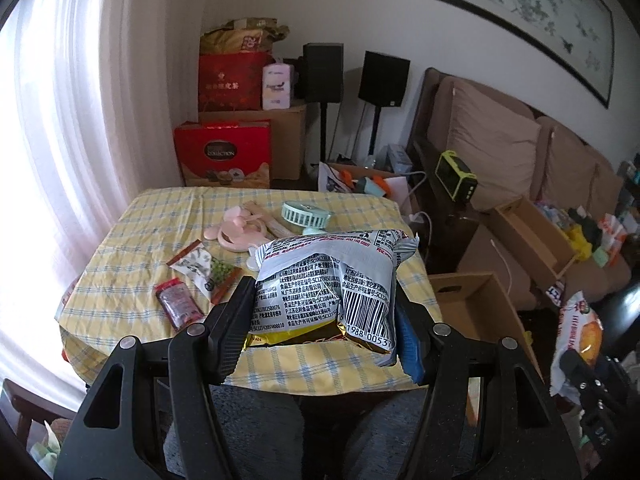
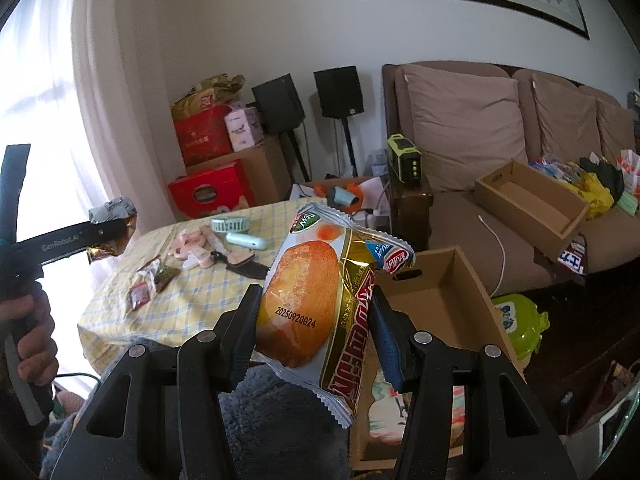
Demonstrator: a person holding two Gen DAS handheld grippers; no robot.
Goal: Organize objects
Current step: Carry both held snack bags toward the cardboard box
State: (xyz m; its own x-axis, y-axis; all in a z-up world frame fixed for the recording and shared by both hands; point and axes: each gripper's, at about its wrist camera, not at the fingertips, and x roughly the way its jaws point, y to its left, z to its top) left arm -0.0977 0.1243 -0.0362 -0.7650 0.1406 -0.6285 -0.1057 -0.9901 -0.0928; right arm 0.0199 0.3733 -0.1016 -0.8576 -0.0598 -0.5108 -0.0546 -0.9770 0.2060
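My left gripper [image 1: 324, 300] is shut on a silver snack bag [image 1: 332, 276] with a barcode, held above the near edge of the table [image 1: 160, 216] with the yellow checked cloth. In the right wrist view the bag [image 2: 112, 210] shows at far left, in the same gripper, which a hand holds. My right gripper [image 2: 314, 304] is shut on a bread packet [image 2: 304, 304] showing a golden bun, tilted, to the left of an open cardboard box [image 2: 440, 292] on the floor. The left wrist view catches that packet [image 1: 576, 332] at the right edge.
On the table lie a pink fan [image 1: 236, 228], a teal fan [image 1: 304, 212], a green-pea packet [image 1: 208, 268] and a small red packet [image 1: 178, 304]. A second cardboard box [image 2: 532, 200] sits on the brown sofa among bags. Red gift boxes and speakers stand behind the table.
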